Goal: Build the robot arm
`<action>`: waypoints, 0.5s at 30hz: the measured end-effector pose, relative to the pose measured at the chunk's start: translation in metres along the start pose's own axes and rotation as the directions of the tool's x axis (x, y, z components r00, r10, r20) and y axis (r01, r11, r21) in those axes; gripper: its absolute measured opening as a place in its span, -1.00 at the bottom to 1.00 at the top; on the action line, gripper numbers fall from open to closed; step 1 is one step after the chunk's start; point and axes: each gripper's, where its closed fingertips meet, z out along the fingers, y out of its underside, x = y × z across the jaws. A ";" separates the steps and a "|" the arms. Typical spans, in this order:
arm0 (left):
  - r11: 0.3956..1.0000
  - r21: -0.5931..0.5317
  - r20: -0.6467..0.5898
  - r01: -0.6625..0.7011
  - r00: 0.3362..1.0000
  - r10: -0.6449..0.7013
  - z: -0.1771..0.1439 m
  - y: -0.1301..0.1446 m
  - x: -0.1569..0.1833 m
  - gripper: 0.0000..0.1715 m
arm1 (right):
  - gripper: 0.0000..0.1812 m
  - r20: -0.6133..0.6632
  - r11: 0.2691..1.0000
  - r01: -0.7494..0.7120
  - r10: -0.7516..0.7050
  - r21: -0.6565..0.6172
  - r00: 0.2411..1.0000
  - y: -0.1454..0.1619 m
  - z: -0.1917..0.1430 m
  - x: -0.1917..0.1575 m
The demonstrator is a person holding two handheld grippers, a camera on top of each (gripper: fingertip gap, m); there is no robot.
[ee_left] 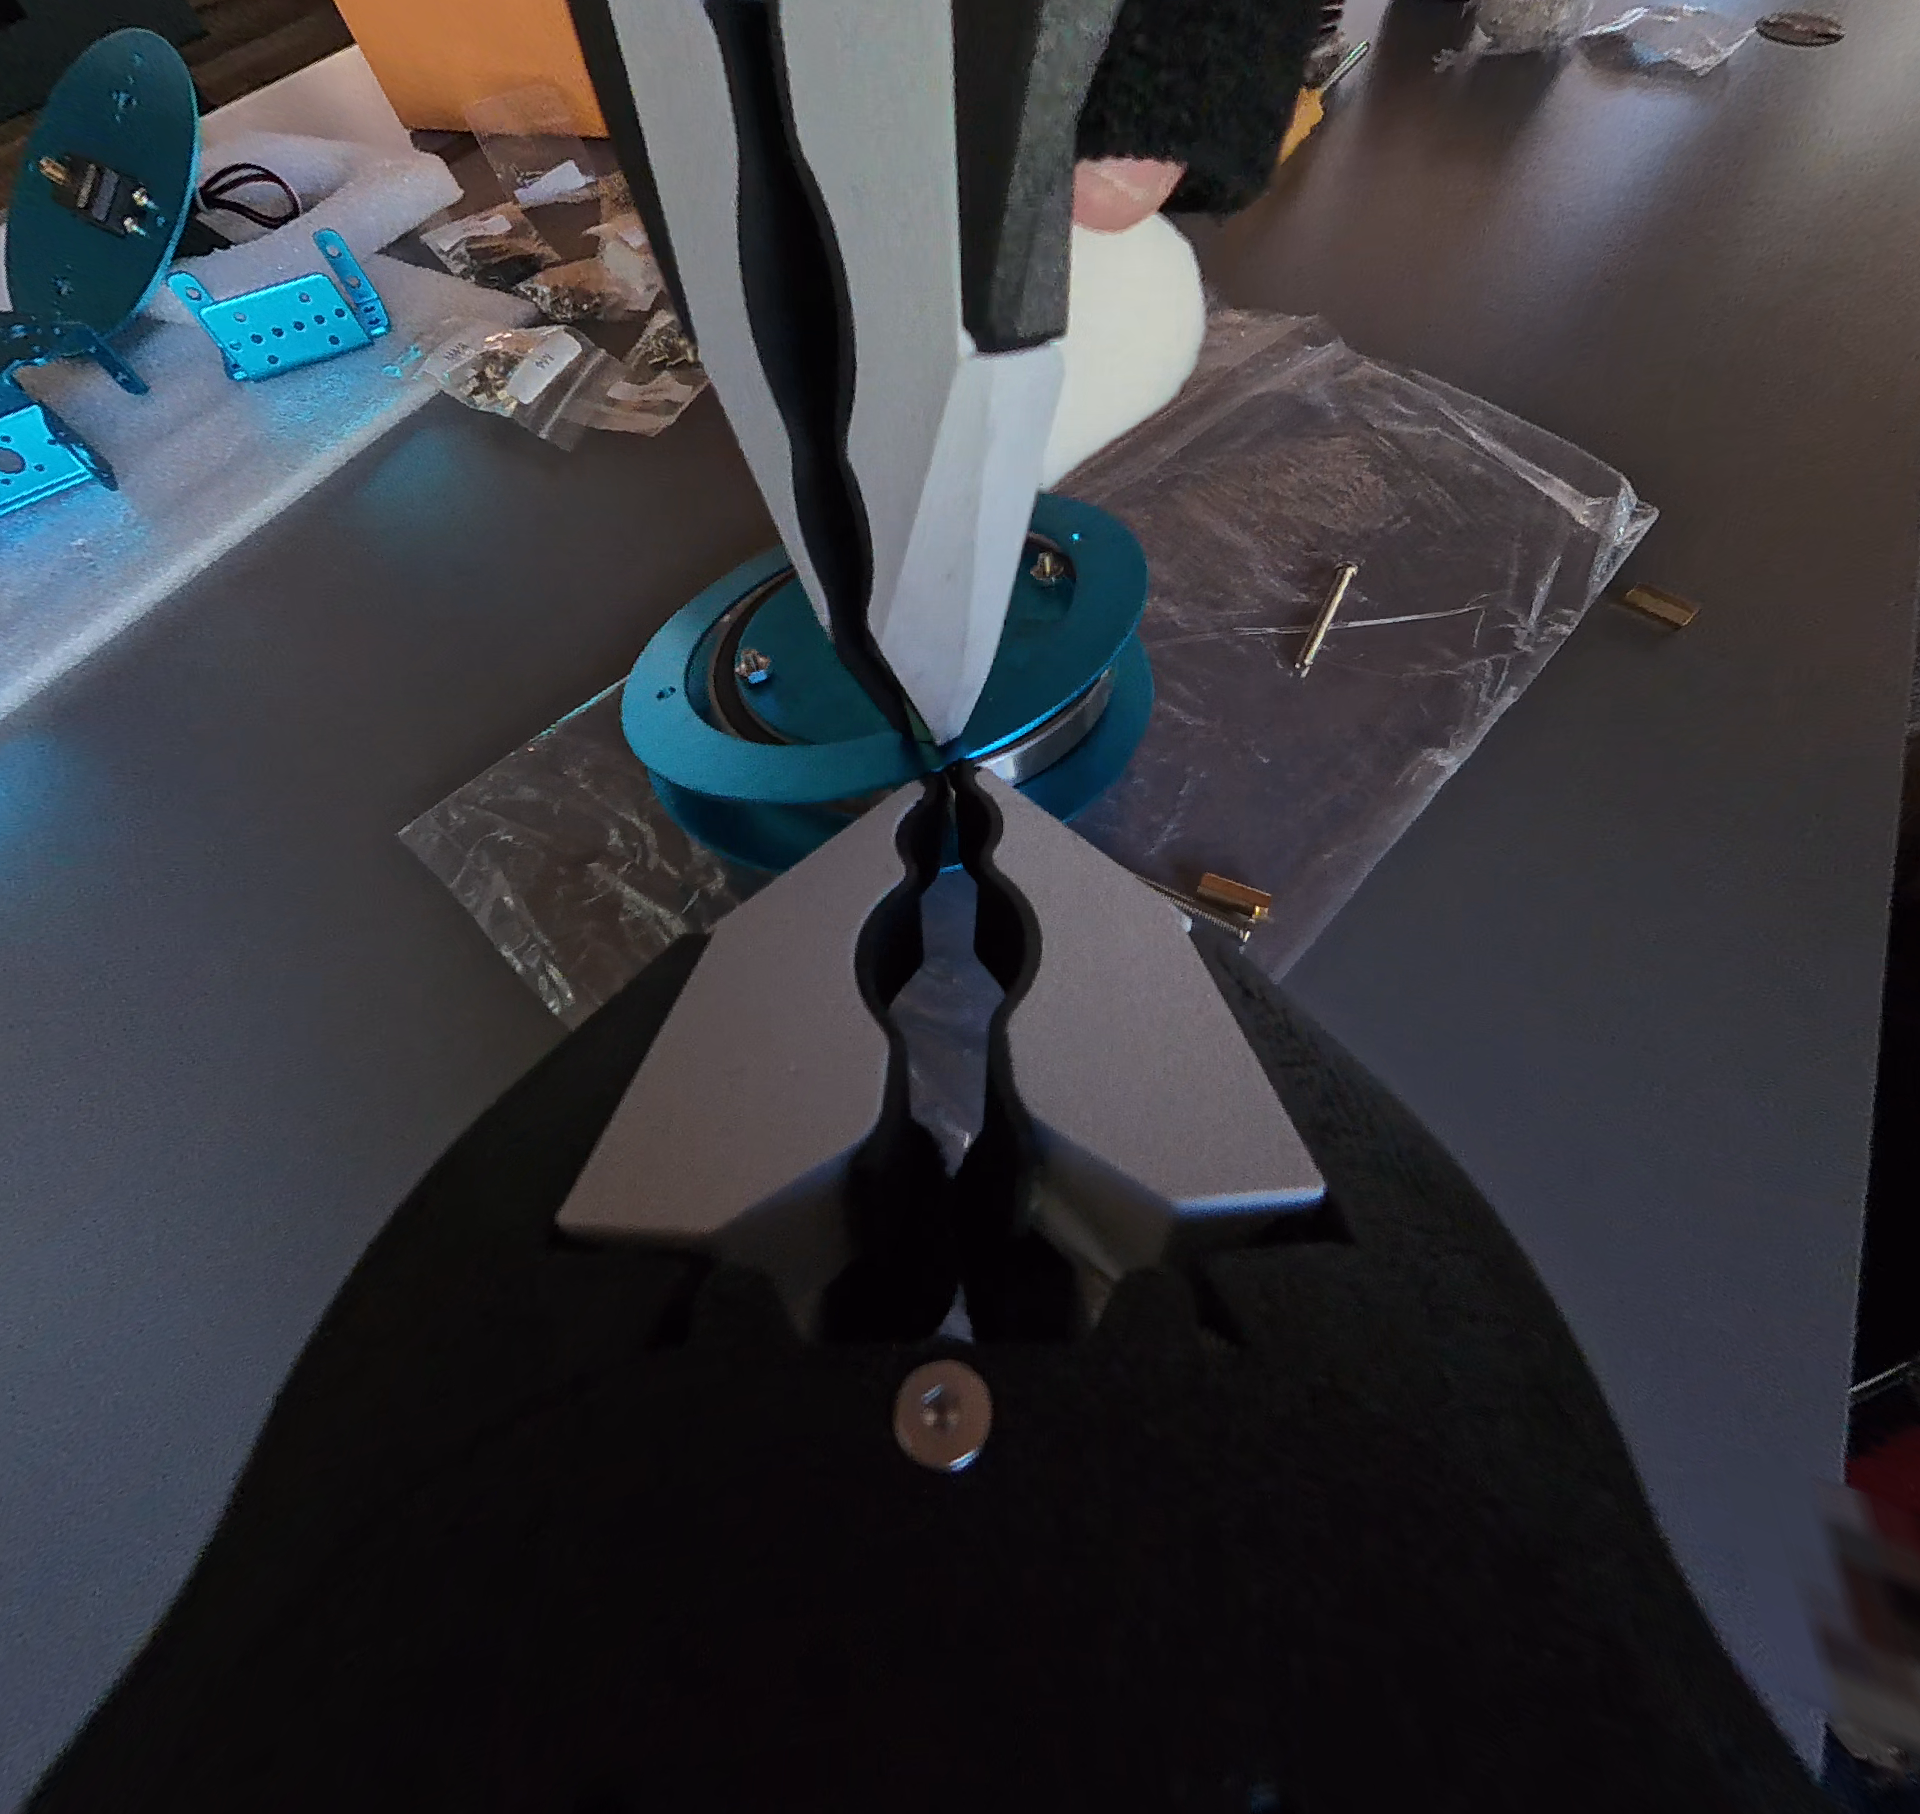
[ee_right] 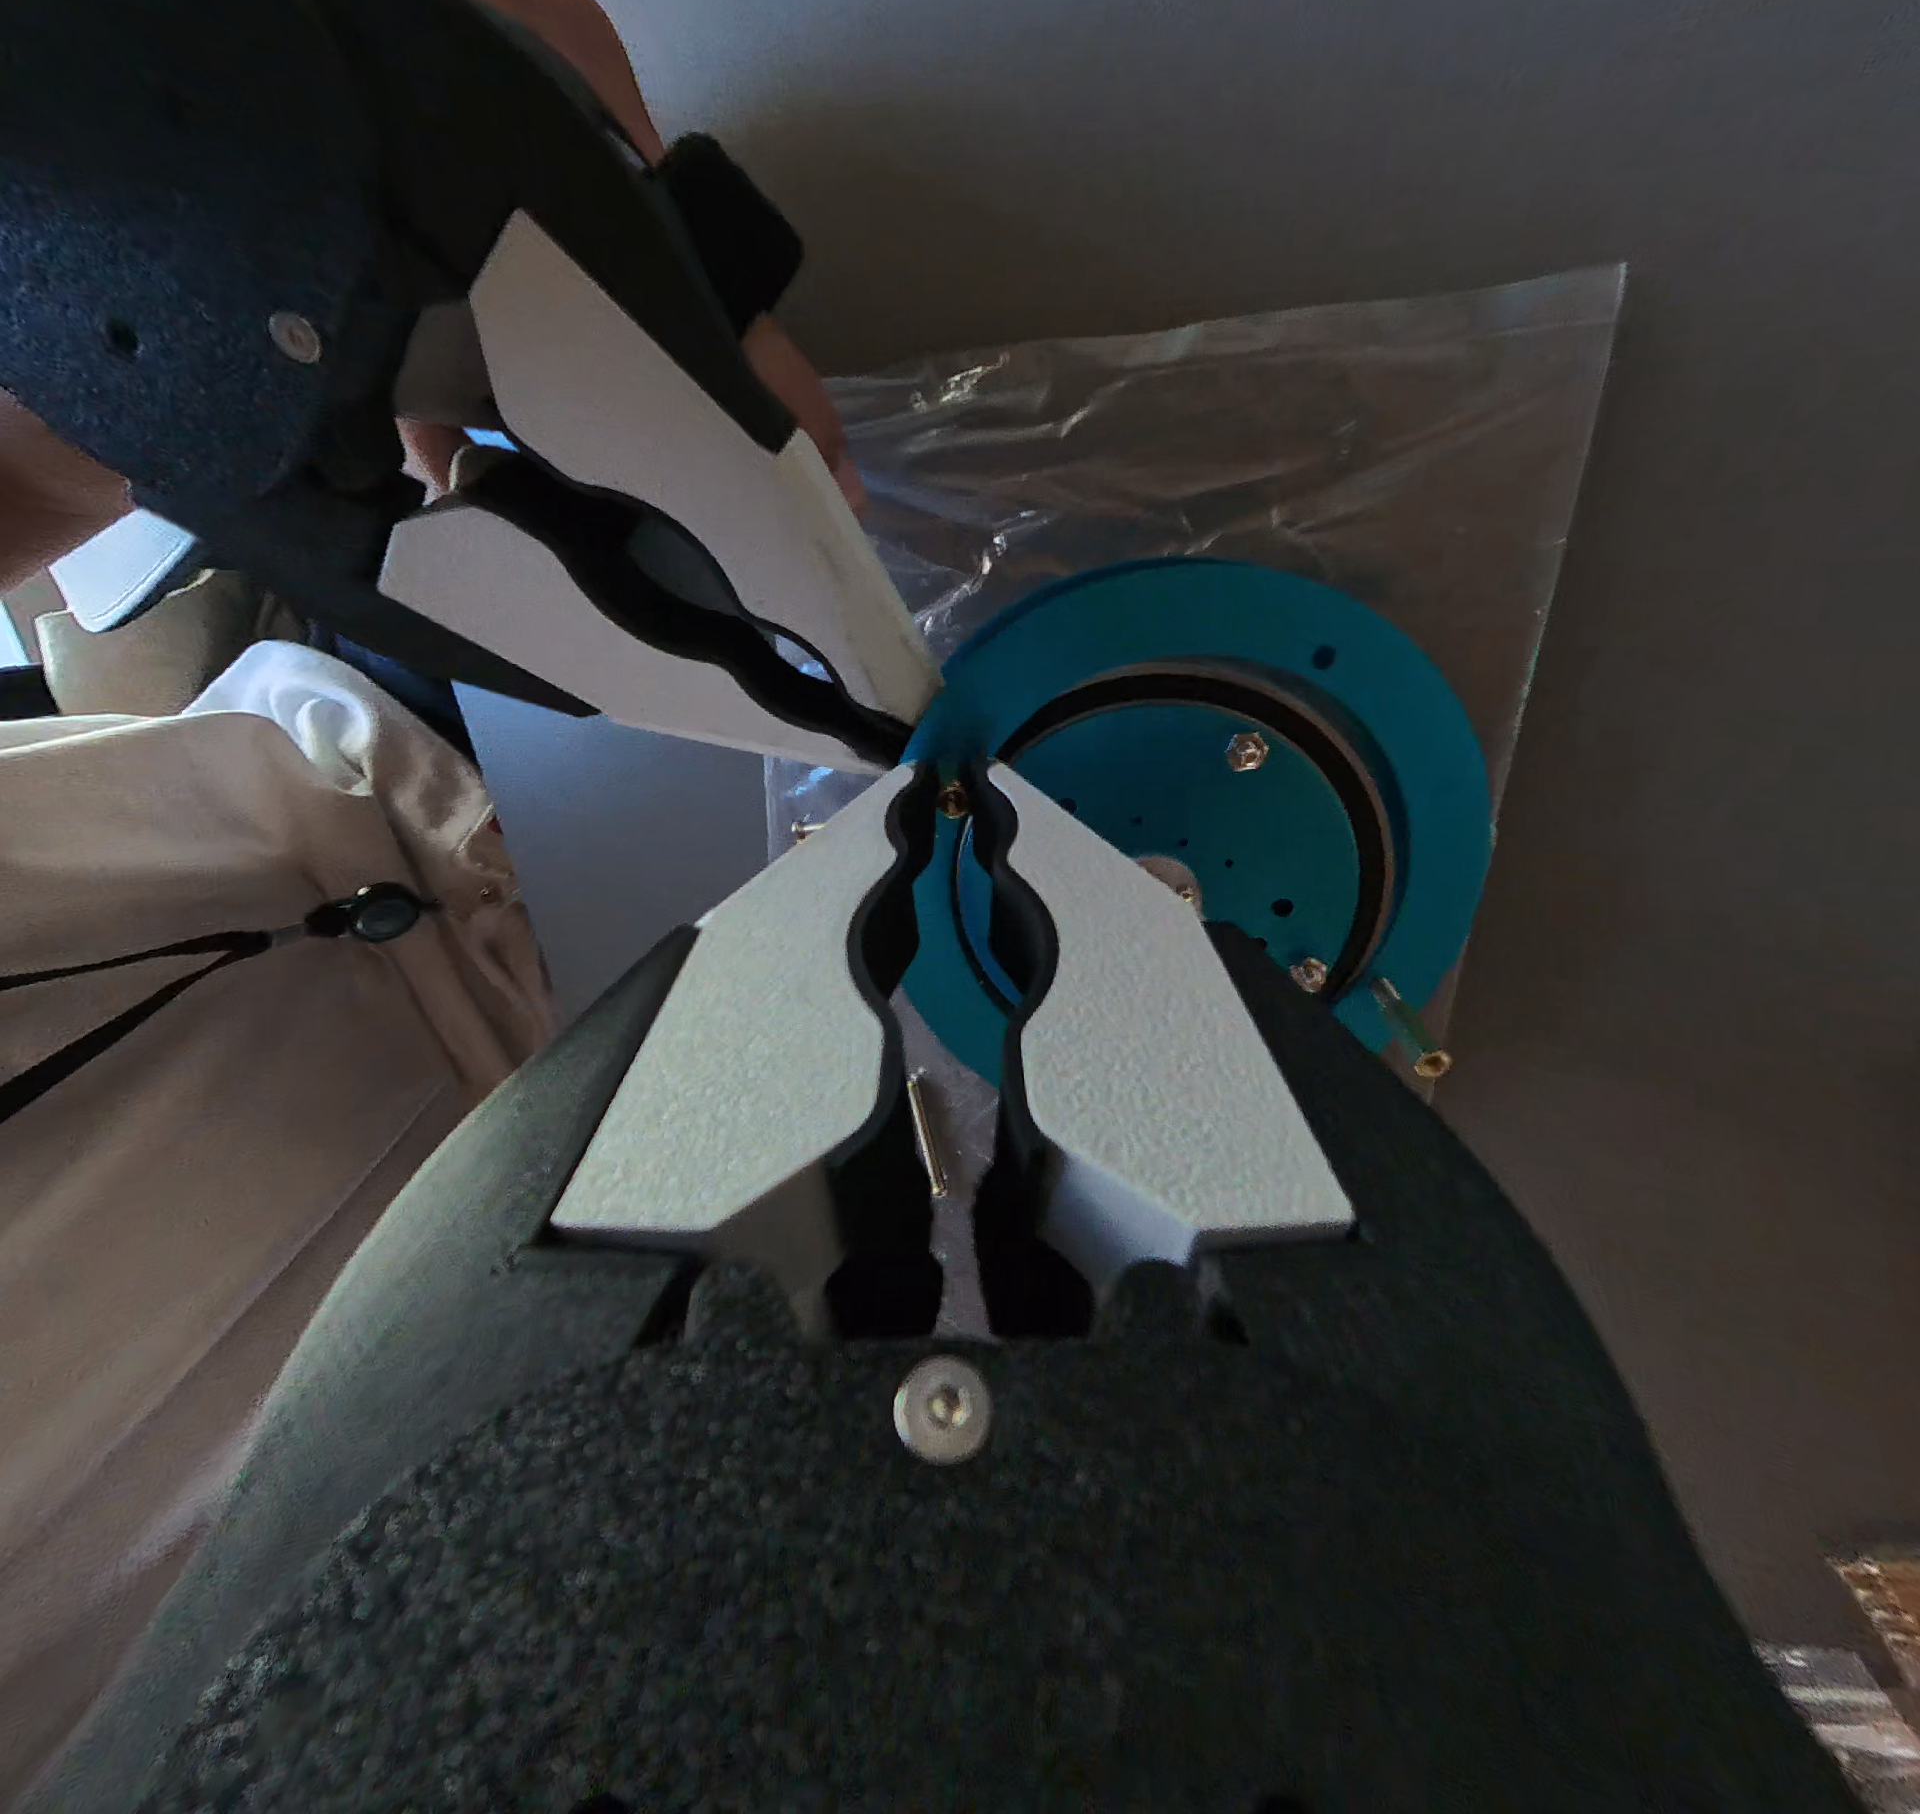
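A blue metal ring assembly (ee_left: 727, 725) with a bearing inside lies on a clear plastic bag (ee_left: 1351, 517) on the grey table. My left gripper (ee_left: 943, 777) is shut on the ring's near rim. My right gripper (ee_left: 925, 725) comes down from above and meets it at the same spot. In the right wrist view the right gripper (ee_right: 953, 777) is shut on a small brass standoff (ee_right: 951, 800) at the rim of the ring (ee_right: 1434, 725). The left gripper (ee_right: 899, 736) pinches the rim right beside it. Another brass standoff (ee_right: 1413, 1032) stands on the ring's far side.
A loose metal pin (ee_left: 1320, 616) and brass standoffs (ee_left: 1236, 902) lie on the bag. Blue brackets (ee_left: 281, 320), a blue disc with a servo (ee_left: 104, 185) and small bags of screws (ee_left: 540, 351) lie at the left. A person's beige garment (ee_right: 208, 881) is close. The tips of both grippers are at nearly the same place.
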 end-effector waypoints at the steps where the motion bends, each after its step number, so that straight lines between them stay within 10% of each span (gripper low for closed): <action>1: 1.000 0.003 0.001 0.000 1.000 0.000 0.000 0.000 0.000 -0.99 | -0.95 -0.019 1.000 0.023 -0.023 0.007 1.000 0.000 0.000 0.000; 4: 1.000 0.001 0.001 -0.004 1.000 0.004 0.000 0.000 0.000 -0.99 | -0.76 -0.112 0.955 0.296 -0.290 0.036 0.950 -0.009 -0.006 0.003; 8: 1.000 -0.002 0.002 -0.018 1.000 0.018 0.000 0.000 0.002 -0.99 | -0.76 -0.136 0.653 0.757 -0.752 -0.019 0.645 0.004 -0.013 -0.010; 12: 1.000 -0.005 -0.007 -0.016 1.000 0.016 0.001 0.001 0.003 -0.99 | -0.71 -0.207 0.389 0.899 -0.914 -0.201 0.349 0.003 -0.013 0.002; 15: 1.000 -0.006 -0.010 -0.015 1.000 0.015 0.001 0.001 0.003 -0.99 | -0.68 -0.148 0.328 0.908 -0.943 -0.261 0.298 0.002 -0.008 0.004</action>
